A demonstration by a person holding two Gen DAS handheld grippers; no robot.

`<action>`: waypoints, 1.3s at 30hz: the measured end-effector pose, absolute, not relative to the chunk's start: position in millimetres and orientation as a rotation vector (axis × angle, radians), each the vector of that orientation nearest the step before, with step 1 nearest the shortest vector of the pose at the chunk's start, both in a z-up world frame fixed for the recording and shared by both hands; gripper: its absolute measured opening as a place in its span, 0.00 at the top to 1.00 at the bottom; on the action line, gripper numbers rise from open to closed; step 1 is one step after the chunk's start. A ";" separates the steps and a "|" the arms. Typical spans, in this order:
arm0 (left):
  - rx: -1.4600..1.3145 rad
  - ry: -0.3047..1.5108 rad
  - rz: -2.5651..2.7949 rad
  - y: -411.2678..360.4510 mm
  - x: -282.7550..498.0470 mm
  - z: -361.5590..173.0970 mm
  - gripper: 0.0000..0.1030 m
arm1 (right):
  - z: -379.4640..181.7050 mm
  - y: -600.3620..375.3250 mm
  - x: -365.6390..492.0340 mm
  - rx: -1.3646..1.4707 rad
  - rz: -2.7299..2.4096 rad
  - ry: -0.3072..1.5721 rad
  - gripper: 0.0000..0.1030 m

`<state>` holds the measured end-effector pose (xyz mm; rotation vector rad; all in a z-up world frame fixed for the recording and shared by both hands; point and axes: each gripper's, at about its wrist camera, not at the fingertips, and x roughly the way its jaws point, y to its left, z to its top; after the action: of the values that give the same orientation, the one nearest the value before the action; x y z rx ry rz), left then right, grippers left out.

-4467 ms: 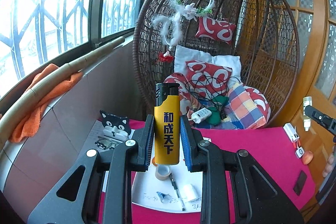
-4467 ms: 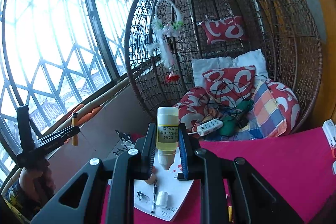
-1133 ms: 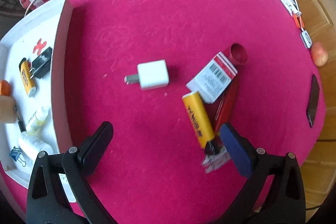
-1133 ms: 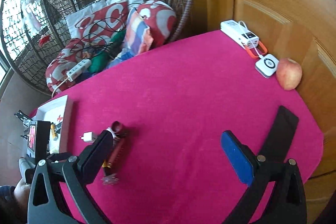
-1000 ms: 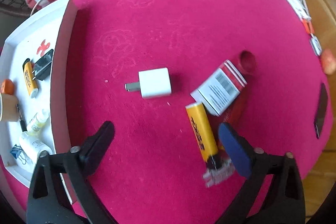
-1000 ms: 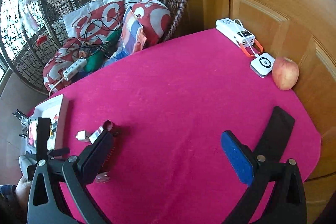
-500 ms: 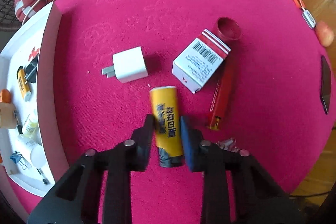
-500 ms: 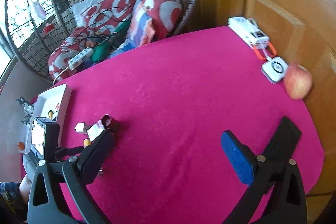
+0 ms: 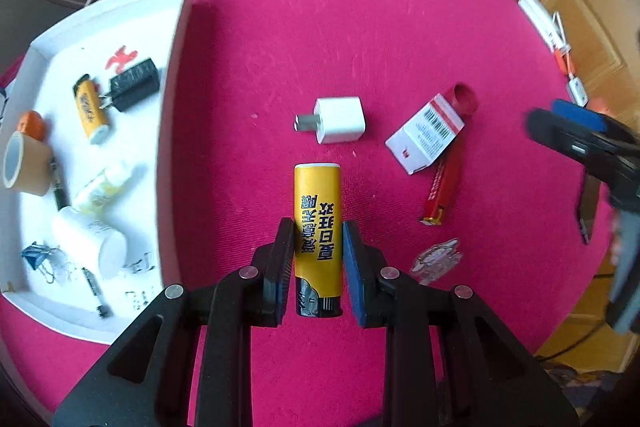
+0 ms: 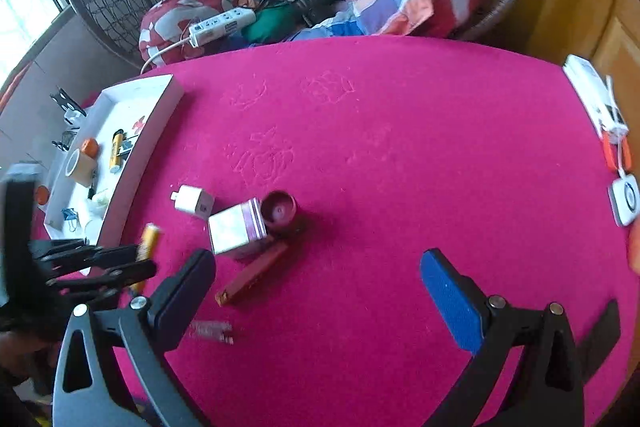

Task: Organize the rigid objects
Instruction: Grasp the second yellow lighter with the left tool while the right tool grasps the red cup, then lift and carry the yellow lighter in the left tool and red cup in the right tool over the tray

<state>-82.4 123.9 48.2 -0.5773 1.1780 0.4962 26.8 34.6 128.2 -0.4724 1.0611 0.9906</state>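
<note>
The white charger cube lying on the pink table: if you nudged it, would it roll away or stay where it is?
The white charger cube would probably just slide: its faces are flat, so it shouldn't roll. Its prongs stick out sideways and may catch on the pink tablecloth. It looks rigid and probably light.

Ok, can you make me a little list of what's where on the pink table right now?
left gripper: shut on the yellow lighter
right gripper: open, holding nothing
on the cloth: white charger, white and red box, red stick
white tray: holds another small yellow lighter, black plug, tape roll, bottles
</note>
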 end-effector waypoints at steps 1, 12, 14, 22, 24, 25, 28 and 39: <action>-0.585 1.170 0.499 120.9 -83.4 49.4 0.77 | 127.0 38.3 27.7 -0.475 0.993 1.064 0.02; -0.600 1.143 0.523 129.2 -104.2 62.9 0.77 | 91.1 78.1 26.6 -0.581 1.041 1.152 0.51; -0.603 1.140 0.522 131.1 -101.9 65.5 0.77 | 92.7 76.6 27.9 -0.569 1.047 1.146 0.57; -0.605 1.132 0.511 132.3 -105.8 68.1 0.77 | 92.4 73.3 36.7 -0.548 1.050 1.169 0.71; -0.605 1.131 0.511 132.4 -106.4 68.7 0.77 | 88.7 77.6 32.5 -0.567 1.057 1.169 0.71; -0.606 1.130 0.511 132.5 -106.9 69.1 0.77 | 87.8 79.7 31.1 -0.575 1.059 1.162 0.71; -0.610 1.117 0.509 134.2 -109.1 73.5 0.77 | 86.3 85.7 29.1 -0.595 1.074 1.135 0.72; -0.483 0.879 0.535 138.6 -112.1 158.7 0.77 | 168.1 54.6 28.8 -0.402 1.134 1.002 0.73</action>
<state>-112.1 138.6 158.7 -0.4826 0.8791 0.5351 28.8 54.6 168.1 -0.4023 1.0023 1.1344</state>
